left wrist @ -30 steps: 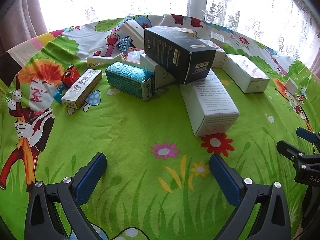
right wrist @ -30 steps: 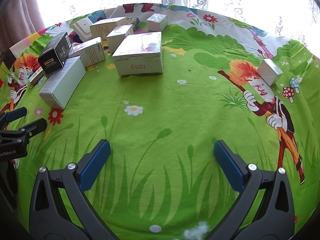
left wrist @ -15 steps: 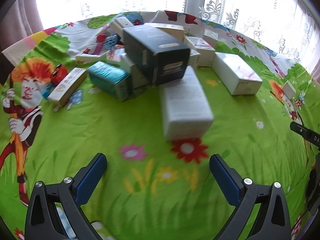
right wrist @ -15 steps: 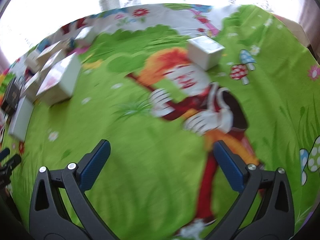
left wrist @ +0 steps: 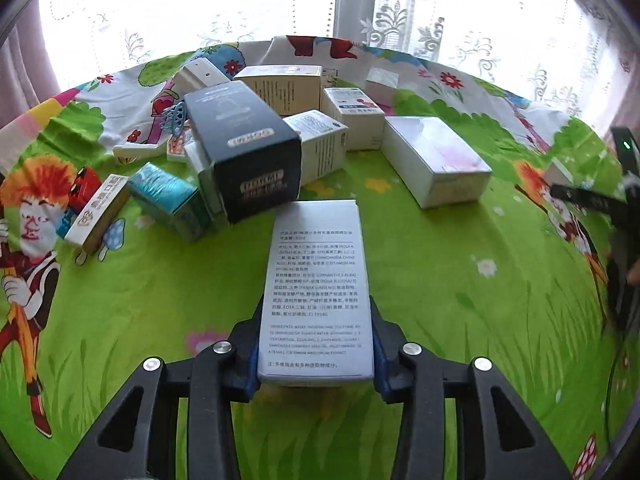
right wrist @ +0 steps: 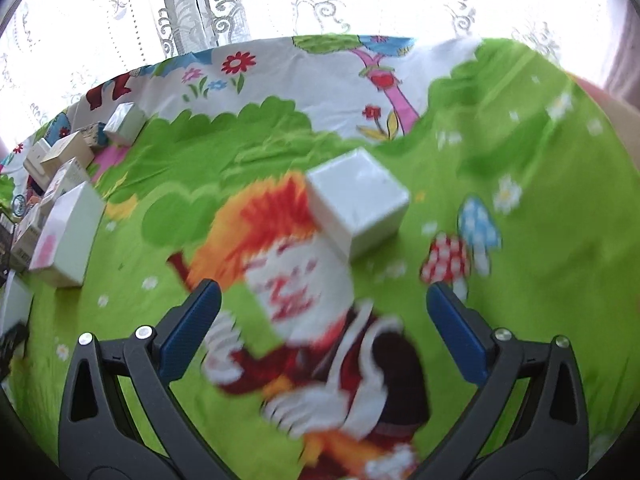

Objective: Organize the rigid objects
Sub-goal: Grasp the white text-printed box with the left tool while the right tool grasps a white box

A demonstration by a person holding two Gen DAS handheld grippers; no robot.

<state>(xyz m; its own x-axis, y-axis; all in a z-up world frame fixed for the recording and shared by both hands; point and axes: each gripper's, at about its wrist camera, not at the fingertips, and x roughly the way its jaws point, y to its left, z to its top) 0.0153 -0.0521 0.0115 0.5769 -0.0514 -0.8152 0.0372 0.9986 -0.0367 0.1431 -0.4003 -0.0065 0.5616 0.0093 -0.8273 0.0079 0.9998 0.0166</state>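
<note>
A long white box (left wrist: 316, 280) with printed text lies on the green cartoon tablecloth (left wrist: 480, 320), its far end against a black box (left wrist: 244, 148). My left gripper (left wrist: 315, 314) straddles its near end; the jaws are closing and the blue pads (left wrist: 253, 344) sit against both long sides. In the right wrist view a small white cube box (right wrist: 356, 204) stands alone on the cloth, just ahead of my right gripper (right wrist: 322, 294). That gripper is open with nothing between its fingers. The picture there is blurred.
Behind the black box is a pile of cartons: a teal box (left wrist: 168, 196), a slim white and gold box (left wrist: 100, 212), a red toy car (left wrist: 84, 188) and a wide white box (left wrist: 436, 160). Lace curtains hang behind the table.
My left gripper has come forward over the long white box and closed onto its sides. My right gripper has swung right, away from the pile, and the small white cube is now close ahead.
</note>
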